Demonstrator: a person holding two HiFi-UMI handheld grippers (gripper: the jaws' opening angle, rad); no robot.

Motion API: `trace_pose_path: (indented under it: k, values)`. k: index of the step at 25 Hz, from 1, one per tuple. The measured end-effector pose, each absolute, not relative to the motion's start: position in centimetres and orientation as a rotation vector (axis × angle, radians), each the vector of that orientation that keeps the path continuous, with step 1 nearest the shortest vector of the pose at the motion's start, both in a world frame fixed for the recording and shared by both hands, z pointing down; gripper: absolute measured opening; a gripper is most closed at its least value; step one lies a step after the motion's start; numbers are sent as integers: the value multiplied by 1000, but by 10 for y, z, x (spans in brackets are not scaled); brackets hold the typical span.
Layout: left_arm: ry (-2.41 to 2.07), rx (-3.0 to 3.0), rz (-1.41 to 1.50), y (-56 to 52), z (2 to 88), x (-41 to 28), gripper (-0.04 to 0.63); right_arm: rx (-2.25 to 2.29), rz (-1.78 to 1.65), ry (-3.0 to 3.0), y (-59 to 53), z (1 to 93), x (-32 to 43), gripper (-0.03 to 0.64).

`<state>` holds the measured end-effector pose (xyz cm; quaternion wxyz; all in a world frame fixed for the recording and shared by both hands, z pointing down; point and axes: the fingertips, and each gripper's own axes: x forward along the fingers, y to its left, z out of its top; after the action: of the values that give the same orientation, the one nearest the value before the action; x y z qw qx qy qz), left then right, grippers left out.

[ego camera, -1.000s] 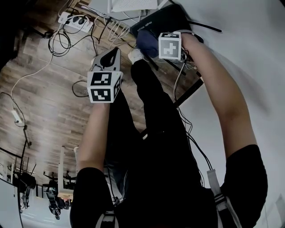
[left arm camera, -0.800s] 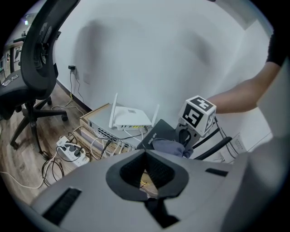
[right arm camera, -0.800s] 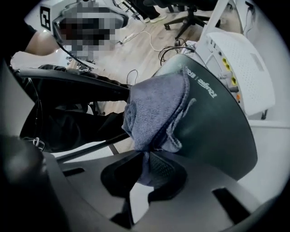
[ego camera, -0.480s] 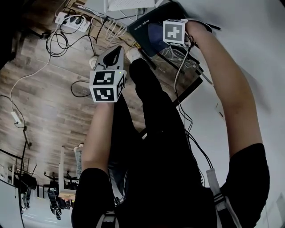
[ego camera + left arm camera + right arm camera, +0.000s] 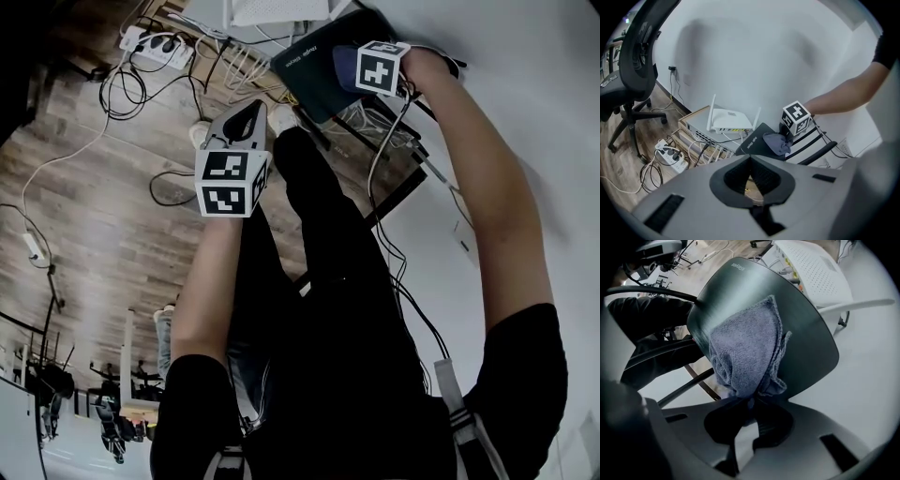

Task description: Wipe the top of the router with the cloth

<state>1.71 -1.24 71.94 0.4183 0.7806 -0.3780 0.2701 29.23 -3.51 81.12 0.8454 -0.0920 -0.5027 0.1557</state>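
Wooden floor (image 5: 94,216) is seen under everything, with loose cables strewn across it. An office chair (image 5: 642,56) is parked at the far left of the left gripper view. A grey switch box (image 5: 693,129) is set against the white wall, and a white antenna unit (image 5: 731,123) is stacked on top of it. The dark router (image 5: 806,333) is tilted just beside that stack, label edge facing away from the wall. A power strip (image 5: 155,47) is laid on the floor near the box. Left gripper (image 5: 750,158) is held well clear of the router, jaws closed together with nothing between them. Right gripper (image 5: 750,401) is clamped on the cloth (image 5: 745,352). The blue-grey cloth is pressed flat on the router's top face, bunched at the jaw end.
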Motion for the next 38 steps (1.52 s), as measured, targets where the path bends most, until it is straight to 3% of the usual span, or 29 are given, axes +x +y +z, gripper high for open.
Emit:
trace_pose_path:
  k: [9,21,38]
  values:
    - [-913,1951,691,-6,725,24,-2,22,340,-1090,-68,812,286,21]
    - [-948,1930,699,-16,728,4,-2,267,54,-1154,-148,818,261,20]
    - [-961,1915,690,-15,734,-11,-2,194,107,-1483,-114,807,174,20]
